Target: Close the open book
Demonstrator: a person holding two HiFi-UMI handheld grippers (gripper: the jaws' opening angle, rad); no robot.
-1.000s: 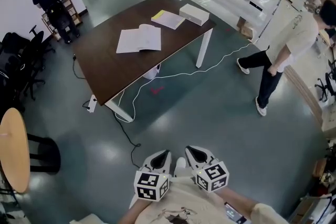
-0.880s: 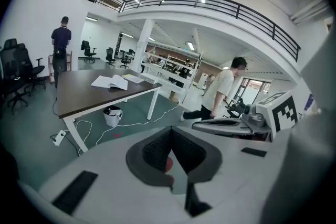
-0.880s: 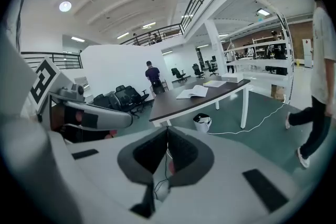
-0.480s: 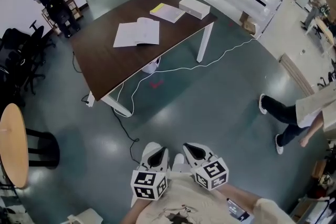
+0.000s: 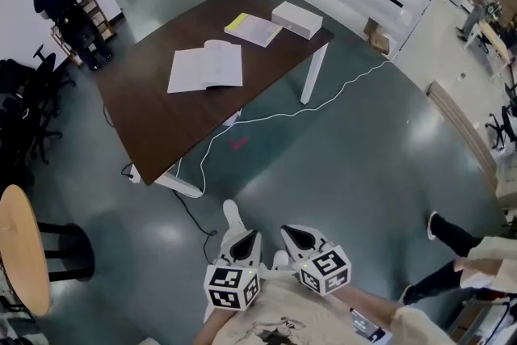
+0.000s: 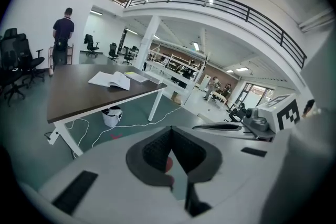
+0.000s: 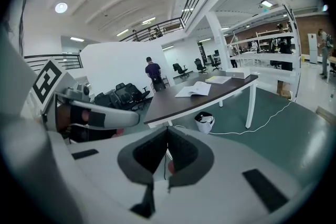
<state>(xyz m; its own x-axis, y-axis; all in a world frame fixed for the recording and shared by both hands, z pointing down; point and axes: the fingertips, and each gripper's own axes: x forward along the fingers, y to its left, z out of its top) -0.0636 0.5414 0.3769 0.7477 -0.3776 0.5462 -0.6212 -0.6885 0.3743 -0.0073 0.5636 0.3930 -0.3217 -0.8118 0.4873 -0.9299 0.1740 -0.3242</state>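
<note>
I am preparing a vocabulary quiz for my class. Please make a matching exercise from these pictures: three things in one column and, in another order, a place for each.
Things:
1. open book
2. white box
3. white cable

Places:
A. on the floor
B. at the far right corner of the dark table
C. near the table's middle

Pairs: 1-C, 2-B, 3-A.

One table (image 5: 161, 125), one open book (image 5: 206, 67), one booklet (image 5: 253, 29), one white box (image 5: 296, 18) (so three things on it), plus two grippers: left gripper (image 5: 251, 234), right gripper (image 5: 288, 229).
</note>
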